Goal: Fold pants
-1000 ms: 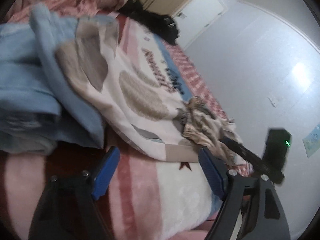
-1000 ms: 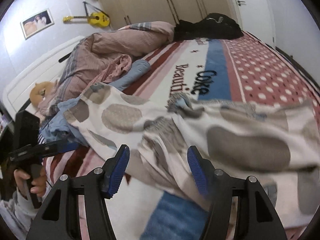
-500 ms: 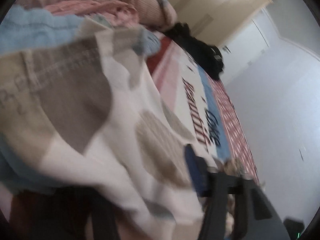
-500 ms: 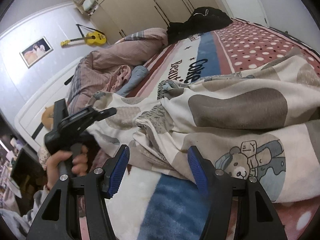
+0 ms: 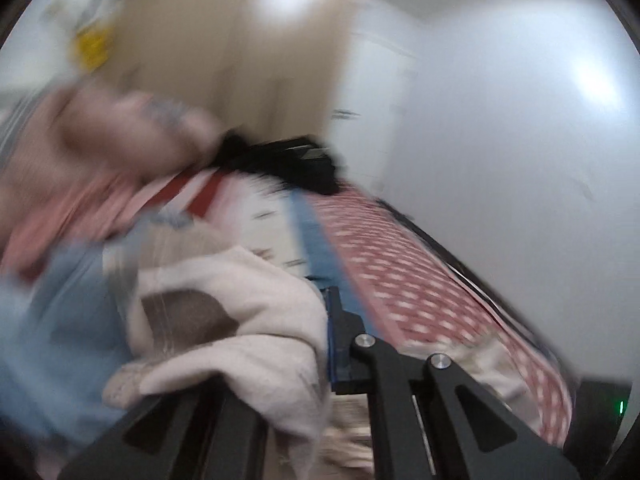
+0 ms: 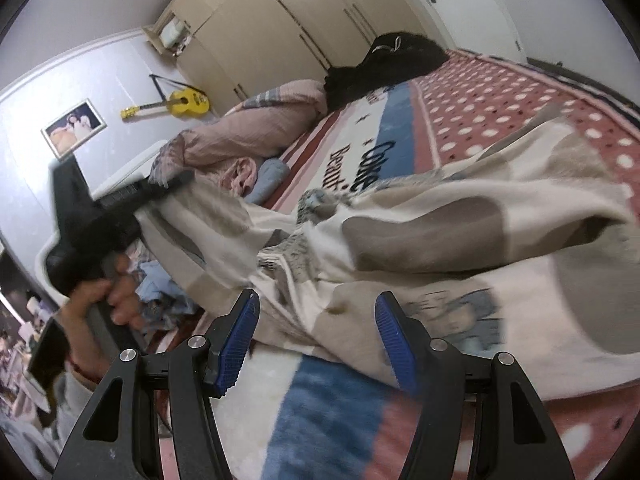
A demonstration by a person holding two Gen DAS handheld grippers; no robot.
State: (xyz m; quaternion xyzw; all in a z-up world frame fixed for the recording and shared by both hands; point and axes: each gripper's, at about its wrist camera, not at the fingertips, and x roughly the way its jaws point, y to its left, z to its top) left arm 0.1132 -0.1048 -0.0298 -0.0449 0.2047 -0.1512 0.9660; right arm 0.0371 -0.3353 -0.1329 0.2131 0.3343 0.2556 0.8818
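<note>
— What changed?
— My left gripper has swung up off the bed, its jaws clamped on a corner of the pants.
— And the right?
— My right gripper is spread, pinching nothing, over the pants on the blanket.
</note>
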